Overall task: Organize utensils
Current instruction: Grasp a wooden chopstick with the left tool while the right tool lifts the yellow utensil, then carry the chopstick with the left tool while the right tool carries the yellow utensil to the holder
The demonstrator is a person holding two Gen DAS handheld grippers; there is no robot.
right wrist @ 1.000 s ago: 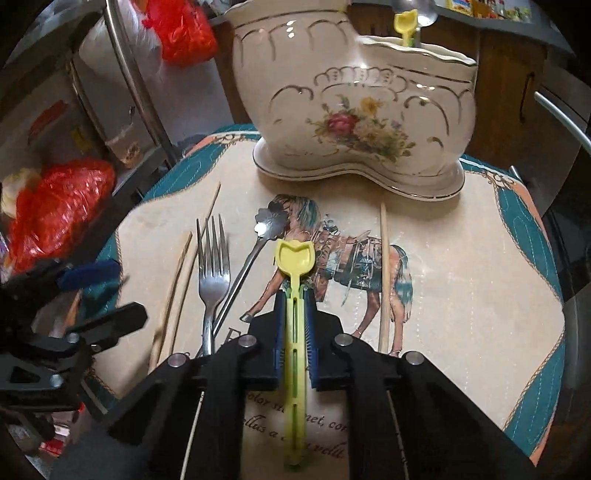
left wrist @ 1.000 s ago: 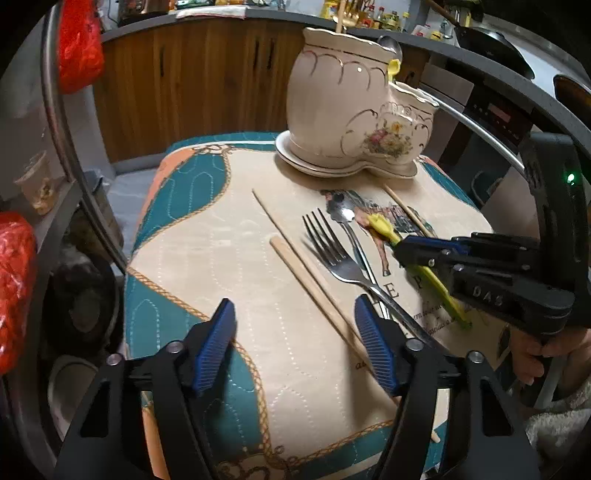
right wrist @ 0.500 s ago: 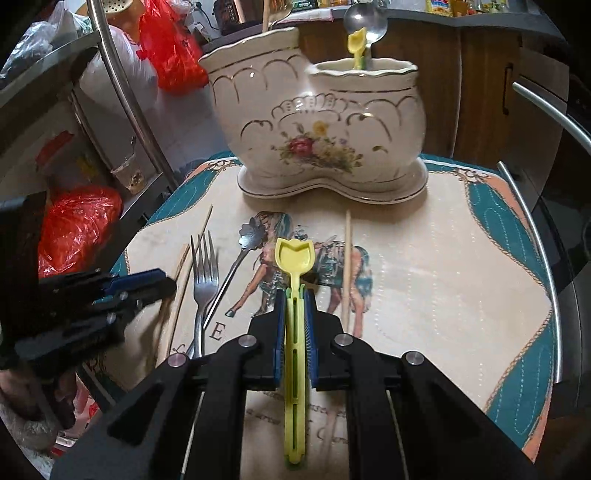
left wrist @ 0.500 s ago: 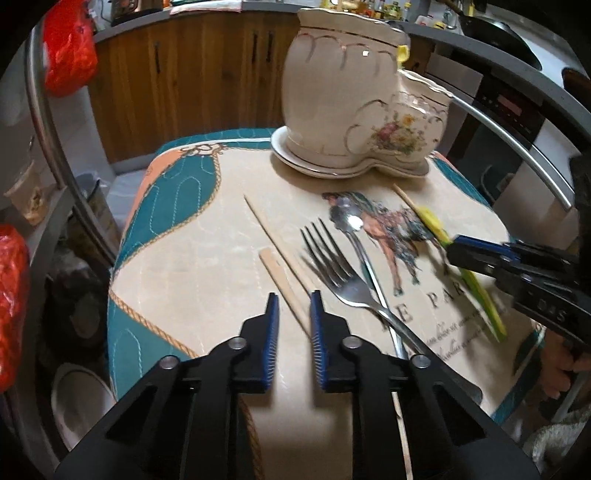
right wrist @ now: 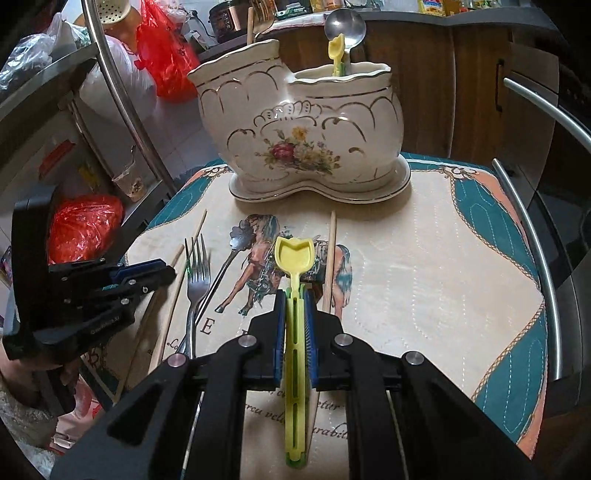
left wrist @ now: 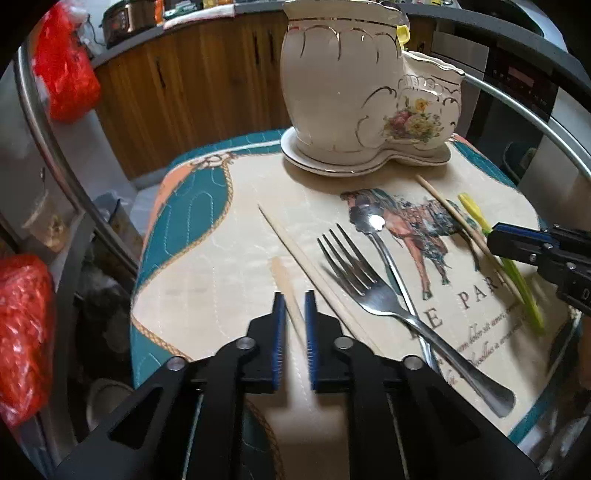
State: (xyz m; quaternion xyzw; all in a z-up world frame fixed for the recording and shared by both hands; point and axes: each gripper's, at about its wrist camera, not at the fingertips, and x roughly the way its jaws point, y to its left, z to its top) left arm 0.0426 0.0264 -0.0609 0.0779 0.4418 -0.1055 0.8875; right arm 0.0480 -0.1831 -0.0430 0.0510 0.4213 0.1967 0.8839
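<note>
My right gripper (right wrist: 294,295) is shut on a yellow plastic spoon (right wrist: 294,254) and holds it above the mat, bowl pointing at the cream ceramic utensil holder (right wrist: 303,136). The holder contains a yellow spoon and a metal spoon (right wrist: 345,26). My left gripper (left wrist: 294,299) is nearly closed around a wooden chopstick (left wrist: 286,284) lying on the mat; whether the pads touch it is unclear. A fork (left wrist: 364,284), a small metal spoon (left wrist: 373,225), and two more chopsticks (left wrist: 295,251) (left wrist: 458,218) lie on the mat. The right gripper also shows in the left wrist view (left wrist: 532,247).
The mat (right wrist: 424,258) covers a small table with a curved metal rail (right wrist: 532,229) around it. Red plastic bags (left wrist: 22,325) and shelves stand to the left. Wooden cabinets (left wrist: 192,85) lie behind the holder.
My left gripper has closed from wide open to nearly shut around the chopstick. My right gripper has lifted and drawn back with the yellow spoon.
</note>
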